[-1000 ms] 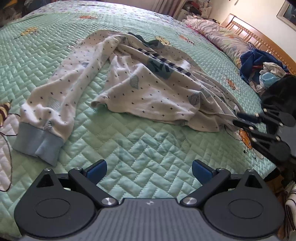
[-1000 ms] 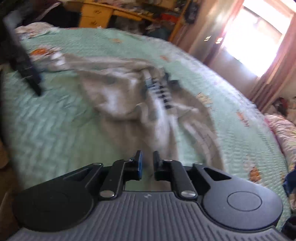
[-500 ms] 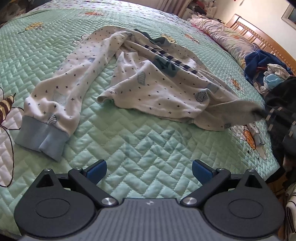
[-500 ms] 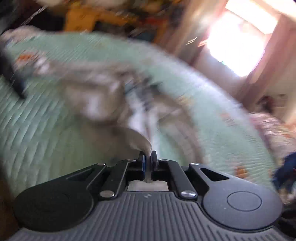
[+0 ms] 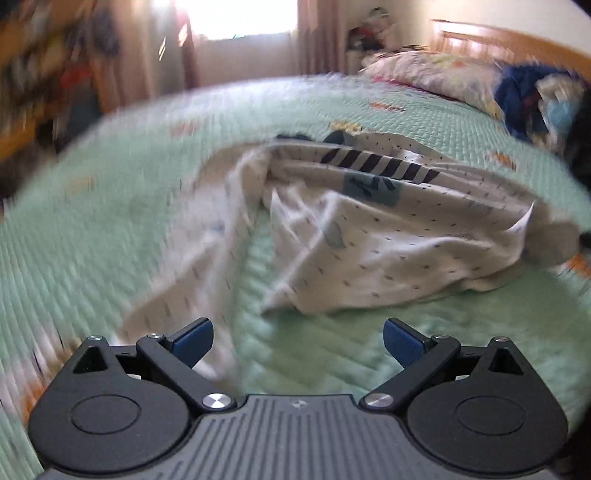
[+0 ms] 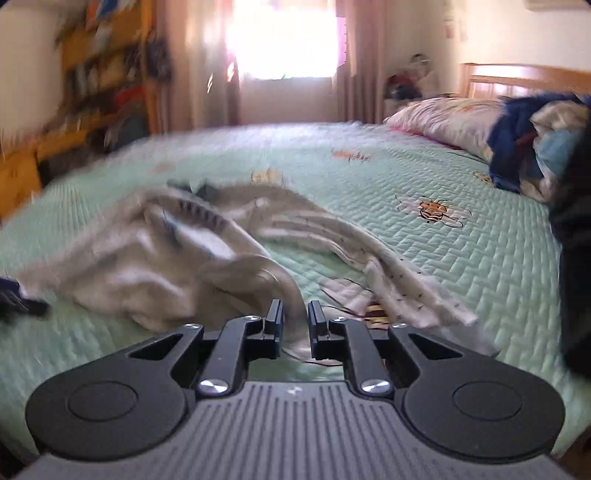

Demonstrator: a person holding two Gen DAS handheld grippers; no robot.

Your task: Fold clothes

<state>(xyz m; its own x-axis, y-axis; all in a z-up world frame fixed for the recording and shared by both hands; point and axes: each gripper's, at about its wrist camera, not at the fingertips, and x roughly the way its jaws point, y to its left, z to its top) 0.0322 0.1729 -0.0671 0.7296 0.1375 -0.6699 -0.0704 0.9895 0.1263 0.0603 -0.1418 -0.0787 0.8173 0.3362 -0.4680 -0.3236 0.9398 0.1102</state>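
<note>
On the green quilted bed point(image 5: 110, 229) lies a crumpled white dotted garment point(image 5: 388, 236). Near it, the left gripper point(image 5: 297, 338) is spread wide and empty, while the right gripper point(image 6: 295, 319) pinches a fold of that garment.

A bright window point(image 6: 284, 44) sat at the top centre of the frame, blown out with daylight and flanked by pinkish-brown curtains point(image 6: 349, 59). At upper left stood a yellow wooden shelf unit point(image 6: 99, 66), its contents too blurred to tell. A wide bed filled the middle, spread with a pale green quilt point(image 6: 461, 251) stitched in chevrons and printed with bees. At upper right a wooden headboard point(image 6: 517, 75) rose behind a floral pillow point(image 6: 443, 118), against a light-coloured wall point(image 6: 491, 29).
</note>
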